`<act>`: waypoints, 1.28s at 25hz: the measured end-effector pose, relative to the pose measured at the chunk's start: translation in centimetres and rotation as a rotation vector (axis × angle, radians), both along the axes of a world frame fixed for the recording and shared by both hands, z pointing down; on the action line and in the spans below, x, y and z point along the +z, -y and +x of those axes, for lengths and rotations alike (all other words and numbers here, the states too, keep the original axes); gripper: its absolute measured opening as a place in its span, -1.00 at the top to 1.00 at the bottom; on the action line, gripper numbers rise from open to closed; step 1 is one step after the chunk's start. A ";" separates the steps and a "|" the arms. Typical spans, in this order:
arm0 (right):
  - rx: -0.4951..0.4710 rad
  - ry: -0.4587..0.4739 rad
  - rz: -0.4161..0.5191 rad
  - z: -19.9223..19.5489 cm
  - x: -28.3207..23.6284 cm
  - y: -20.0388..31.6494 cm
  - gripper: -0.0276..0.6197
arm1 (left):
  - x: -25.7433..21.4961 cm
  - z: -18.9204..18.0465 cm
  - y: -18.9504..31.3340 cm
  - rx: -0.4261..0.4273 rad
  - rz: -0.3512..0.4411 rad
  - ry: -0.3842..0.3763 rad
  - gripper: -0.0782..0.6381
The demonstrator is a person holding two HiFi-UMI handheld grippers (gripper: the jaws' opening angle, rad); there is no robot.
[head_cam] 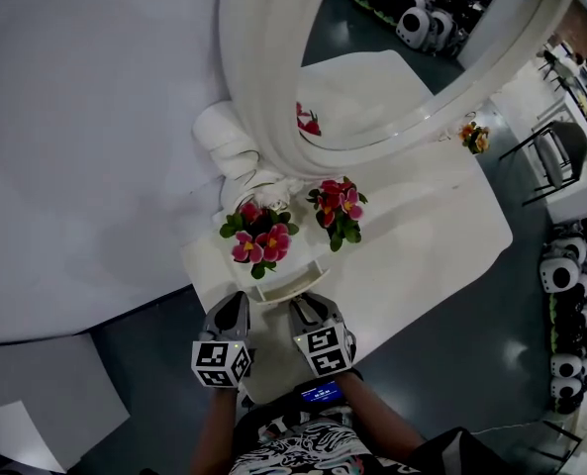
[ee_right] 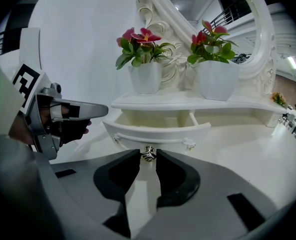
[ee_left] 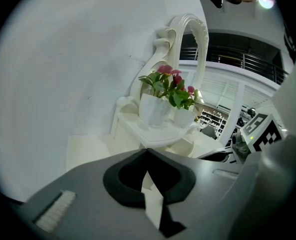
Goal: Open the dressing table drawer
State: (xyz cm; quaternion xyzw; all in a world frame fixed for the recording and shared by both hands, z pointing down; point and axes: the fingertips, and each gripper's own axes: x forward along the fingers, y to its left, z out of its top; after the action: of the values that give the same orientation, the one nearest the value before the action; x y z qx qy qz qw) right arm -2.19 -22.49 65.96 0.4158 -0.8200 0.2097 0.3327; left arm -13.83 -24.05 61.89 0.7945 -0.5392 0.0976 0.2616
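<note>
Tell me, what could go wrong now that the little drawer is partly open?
The right gripper grips only the small knob, so it could slip off. The drawer already stands well out; a further pull might bring it right out of its slot. A jerk could wobble the flower pots on the shelf just above.

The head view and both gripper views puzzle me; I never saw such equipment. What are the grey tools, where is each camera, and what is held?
A person holds a two-jaw gripper in each hand; there is no robot arm. The head view looks down from the person's head; each gripper view looks along one gripper's jaws. Two flower pots stand on the dressing table, before its mirror. The right gripper is shut on the knob of the drawer, which is partly open. The left gripper is shut and empty.
</note>
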 end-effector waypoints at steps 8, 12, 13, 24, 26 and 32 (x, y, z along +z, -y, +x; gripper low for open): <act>0.042 0.009 -0.003 0.2 0.0 -0.4 0.57 | -1.3 -0.6 -0.2 -0.033 0.035 -0.011 0.78; 0.084 0.023 0.032 1.4 -2.1 -1.4 0.58 | -3.8 0.0 -1.0 -0.021 0.086 -0.017 0.77; 0.101 0.020 0.053 1.9 -2.7 -1.5 0.64 | -4.6 0.3 -1.2 -0.016 0.102 -0.016 0.77; 0.196 0.134 0.258 3.9 -11.0 -2.8 0.91 | -10.8 1.2 -4.2 -0.023 0.227 -0.021 0.78; 0.189 0.163 0.294 3.8 -12.3 -3.0 0.91 | -11.7 1.3 -4.4 -0.023 0.247 -0.016 0.78; 0.193 0.221 0.332 3.6 -14.3 -3.9 0.91 | -12.7 1.3 -5.2 -0.019 0.267 -0.007 0.78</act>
State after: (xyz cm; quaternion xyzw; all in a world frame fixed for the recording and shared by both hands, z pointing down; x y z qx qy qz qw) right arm 1.38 -18.60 51.65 0.5161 -0.8311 0.1469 0.1458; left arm -12.53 -18.90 49.23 0.8176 -0.5539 0.0199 0.1562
